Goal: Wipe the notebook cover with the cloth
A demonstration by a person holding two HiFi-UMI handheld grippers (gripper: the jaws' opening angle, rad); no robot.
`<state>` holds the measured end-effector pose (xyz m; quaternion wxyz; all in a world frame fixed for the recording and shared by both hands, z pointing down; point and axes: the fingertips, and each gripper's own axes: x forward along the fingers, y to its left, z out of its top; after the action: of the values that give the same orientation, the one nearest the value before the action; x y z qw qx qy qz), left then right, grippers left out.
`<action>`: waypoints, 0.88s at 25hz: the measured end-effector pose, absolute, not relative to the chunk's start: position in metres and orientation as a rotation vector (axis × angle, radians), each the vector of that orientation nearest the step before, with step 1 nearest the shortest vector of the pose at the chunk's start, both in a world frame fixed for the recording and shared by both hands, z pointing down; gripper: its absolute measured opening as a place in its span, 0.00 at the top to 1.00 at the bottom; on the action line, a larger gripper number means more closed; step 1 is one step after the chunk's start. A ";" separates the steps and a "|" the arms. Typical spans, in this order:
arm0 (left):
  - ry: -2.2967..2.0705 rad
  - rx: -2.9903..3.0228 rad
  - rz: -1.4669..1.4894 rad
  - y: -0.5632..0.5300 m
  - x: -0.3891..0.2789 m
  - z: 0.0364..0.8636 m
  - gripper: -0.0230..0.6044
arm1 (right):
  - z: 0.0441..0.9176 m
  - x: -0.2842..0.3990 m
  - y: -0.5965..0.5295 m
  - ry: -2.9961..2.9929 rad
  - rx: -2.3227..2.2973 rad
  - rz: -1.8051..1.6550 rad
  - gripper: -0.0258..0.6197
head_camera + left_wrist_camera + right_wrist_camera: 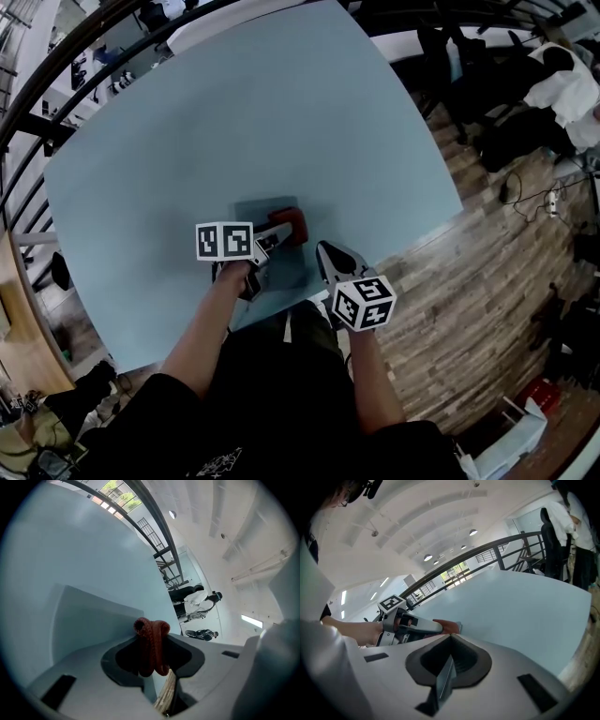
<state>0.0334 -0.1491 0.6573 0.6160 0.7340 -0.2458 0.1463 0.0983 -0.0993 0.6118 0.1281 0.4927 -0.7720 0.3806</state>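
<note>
The notebook (pixel 284 266) lies flat on the pale blue table (pixel 234 122), near the edge closest to the person, and its cover is plain grey-blue. On its far part rests the cloth (pixel 151 644), dark red and ribbed, folded into a thick roll. The left gripper (pixel 270 242) is above the notebook and clenched on this roll. The right gripper (pixel 449 665) is at the notebook's right edge, its jaws closed on a thin grey-blue sheet, which is probably that edge.
</note>
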 end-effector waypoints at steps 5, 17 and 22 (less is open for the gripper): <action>-0.559 1.683 0.340 -0.147 0.032 0.658 0.75 | 0.613 0.102 -0.102 -2.252 1.432 1.104 0.96; -0.595 1.660 0.320 -0.141 0.004 0.660 0.75 | 0.612 0.083 -0.106 -2.281 1.361 1.090 0.96; -0.593 1.648 0.309 -0.140 -0.010 0.659 0.75 | 0.611 0.069 -0.107 -2.300 1.317 1.076 0.96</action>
<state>-0.0097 -0.1403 0.6589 0.6301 0.7195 -0.2591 0.1349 0.0695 -0.1066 0.6113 0.1401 0.4558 -0.7961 0.3726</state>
